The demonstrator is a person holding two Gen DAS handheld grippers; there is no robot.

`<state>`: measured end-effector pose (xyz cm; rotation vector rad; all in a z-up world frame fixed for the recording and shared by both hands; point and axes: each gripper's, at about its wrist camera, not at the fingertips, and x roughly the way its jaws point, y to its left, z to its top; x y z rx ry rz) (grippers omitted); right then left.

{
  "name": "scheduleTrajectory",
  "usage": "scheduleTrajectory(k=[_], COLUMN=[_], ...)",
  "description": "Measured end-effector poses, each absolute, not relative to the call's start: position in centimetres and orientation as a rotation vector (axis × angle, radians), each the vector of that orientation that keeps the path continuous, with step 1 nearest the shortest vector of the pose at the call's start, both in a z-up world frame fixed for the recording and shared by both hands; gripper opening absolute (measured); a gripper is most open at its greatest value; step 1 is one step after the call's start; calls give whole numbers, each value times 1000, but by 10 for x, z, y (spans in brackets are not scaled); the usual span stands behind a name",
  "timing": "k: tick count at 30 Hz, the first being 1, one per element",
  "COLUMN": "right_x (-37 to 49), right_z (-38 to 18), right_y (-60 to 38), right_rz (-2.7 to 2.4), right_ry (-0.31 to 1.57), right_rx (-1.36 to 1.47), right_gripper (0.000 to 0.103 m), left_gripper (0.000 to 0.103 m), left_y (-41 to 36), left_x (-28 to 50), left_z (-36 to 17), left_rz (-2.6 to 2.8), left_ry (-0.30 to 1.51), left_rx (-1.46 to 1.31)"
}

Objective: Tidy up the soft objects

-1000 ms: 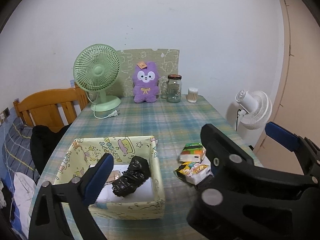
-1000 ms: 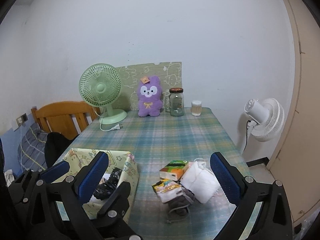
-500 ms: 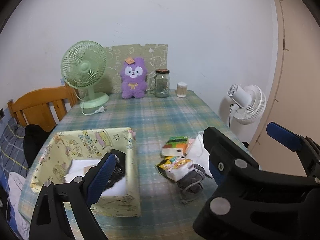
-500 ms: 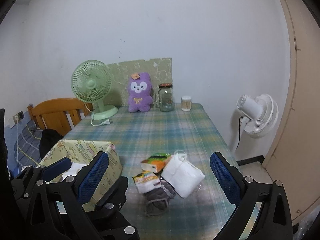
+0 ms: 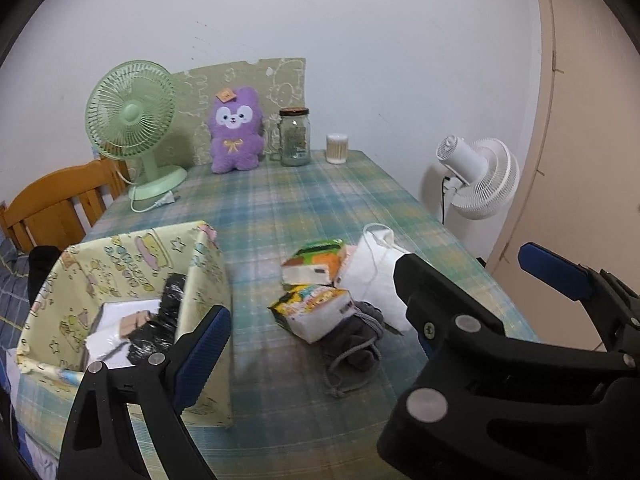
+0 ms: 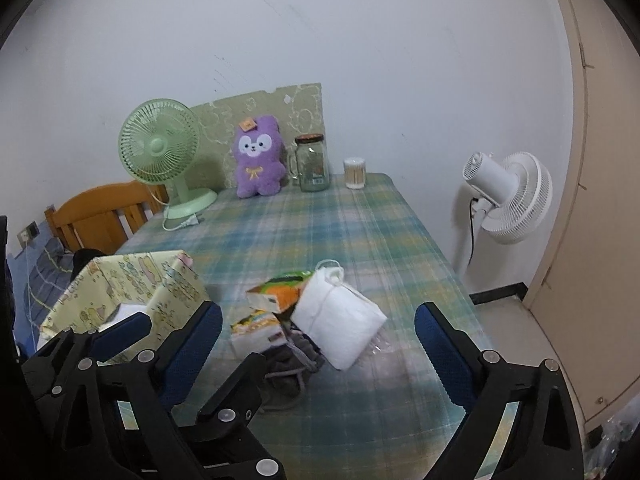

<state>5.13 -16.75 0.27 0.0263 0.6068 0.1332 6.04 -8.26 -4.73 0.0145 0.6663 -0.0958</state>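
Soft heap on plaid-clothed bench (image 6: 352, 232); both grippers wide, empty.

Right gripper (image 6: 318, 334), blue-padded jaws just eased slightly inward, nothing between them but air above the white drawstring pouch (image 6: 338, 320). The pouch leans on an orange-green tissue pack (image 6: 276, 294); under it lie a glossy cartoon-print pack (image 6: 256, 330) and a crumpled grey cloth (image 6: 288, 360), half hidden. Left gripper (image 5: 364, 300) gapes empty beside the printed fabric box (image 5: 132, 264), where crinkled black plastic (image 5: 160, 320) lies, partly screened.

Purple plush toy (image 5: 235, 132), mint-green fan (image 5: 134, 120), teal plaid tablecloth (image 5: 320, 204), yellow cartoon-print box (image 5: 132, 264)
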Motion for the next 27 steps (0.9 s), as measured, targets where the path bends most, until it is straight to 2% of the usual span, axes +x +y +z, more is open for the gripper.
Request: scheduleTrajectory(k=[7, 27], right_x=[62, 116], right_z=[-15, -42], right_y=[-181, -193], right_rz=[98, 116], right_ry=[655, 737], right_rx=[39, 67], right_gripper=[91, 86], left_gripper=[95, 94], left_y=[-94, -98], left_x=[73, 122], left_z=[-64, -89], left_rz=[-84, 3], left_ry=[690, 780], left_rx=[4, -43])
